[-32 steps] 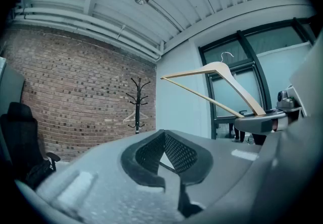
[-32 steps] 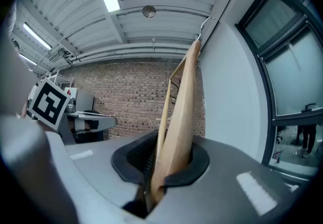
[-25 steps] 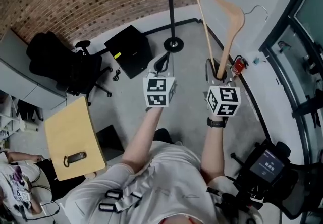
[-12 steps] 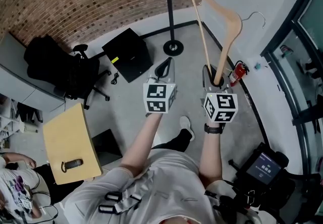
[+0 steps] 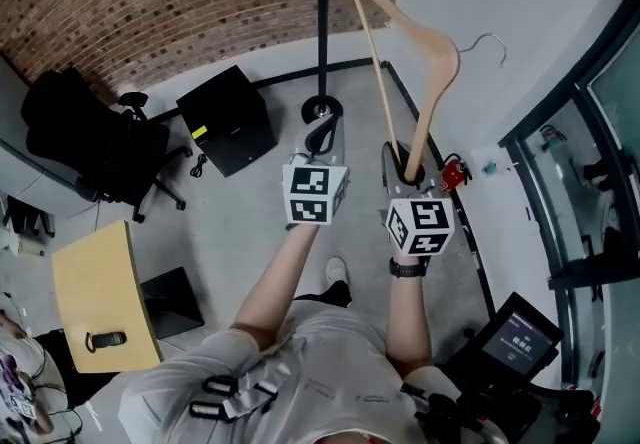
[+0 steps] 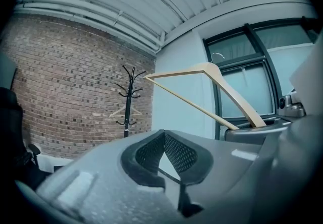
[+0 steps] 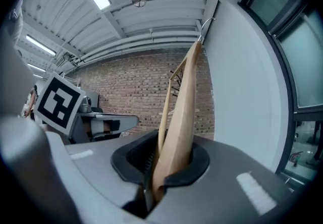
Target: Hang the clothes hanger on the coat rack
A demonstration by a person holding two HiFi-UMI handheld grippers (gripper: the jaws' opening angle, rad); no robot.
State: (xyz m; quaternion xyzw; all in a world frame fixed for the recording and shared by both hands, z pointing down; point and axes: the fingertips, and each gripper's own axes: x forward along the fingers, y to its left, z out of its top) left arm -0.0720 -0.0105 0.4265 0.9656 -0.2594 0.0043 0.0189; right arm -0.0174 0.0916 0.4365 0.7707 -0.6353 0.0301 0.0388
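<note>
A light wooden clothes hanger [image 5: 432, 44] with a metal hook [image 5: 491, 39] stands up from my right gripper [image 5: 407, 164], which is shut on the end of one arm. In the right gripper view the hanger [image 7: 182, 112] rises from between the pads and partly hides the rack. The black coat rack [image 5: 322, 17] stands ahead by the brick wall, its round base [image 5: 321, 113] just beyond my left gripper [image 5: 320, 138]. Another hanger [image 6: 126, 112] hangs on the coat rack [image 6: 130, 98]. My left gripper [image 6: 164, 134] is shut and holds nothing.
A black box [image 5: 225, 120] and a dark office chair [image 5: 95, 144] sit left of the rack. A wooden table [image 5: 95, 294] is at the lower left. A red fire extinguisher [image 5: 453, 173] stands by the white wall; a screen device [image 5: 516, 340] is at the lower right.
The person has walked forward, and both grippers with the hanger have come closer to the coat rack. The rack's base now lies just past the left gripper. Neither grip has changed.
</note>
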